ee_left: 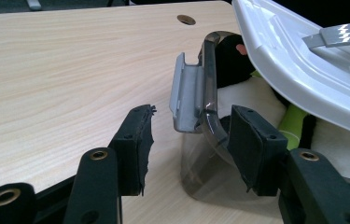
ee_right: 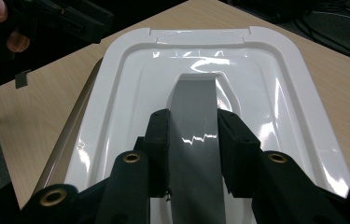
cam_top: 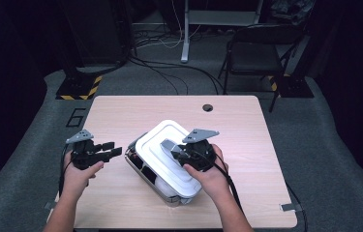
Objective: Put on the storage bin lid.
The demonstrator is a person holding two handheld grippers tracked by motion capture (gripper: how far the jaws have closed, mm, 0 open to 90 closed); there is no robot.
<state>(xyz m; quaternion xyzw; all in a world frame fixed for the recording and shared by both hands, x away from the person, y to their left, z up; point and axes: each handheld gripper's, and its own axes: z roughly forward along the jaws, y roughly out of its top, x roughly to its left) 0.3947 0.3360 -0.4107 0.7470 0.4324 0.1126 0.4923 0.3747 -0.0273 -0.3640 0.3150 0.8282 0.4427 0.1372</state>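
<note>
The right tongs (ee_right: 192, 140) squeeze the grey handle (ee_right: 195, 116) on the white lid (ee_right: 275, 93) of the storage box (cam_top: 143, 174). The left tongs (ee_left: 191, 135) are released, with the grey latch (ee_left: 186, 93) between them. I think the lid is coming off; next, lift it straight.

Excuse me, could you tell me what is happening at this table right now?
A person is working on a clear storage box with a white lid, using a claw in each hand. The right claw is shut on the grey handle in the middle of the lid. The left claw is open beside the box, its pads either side of the grey latch at the box's end without pinching it. The lid looks tilted up at that end.
</note>
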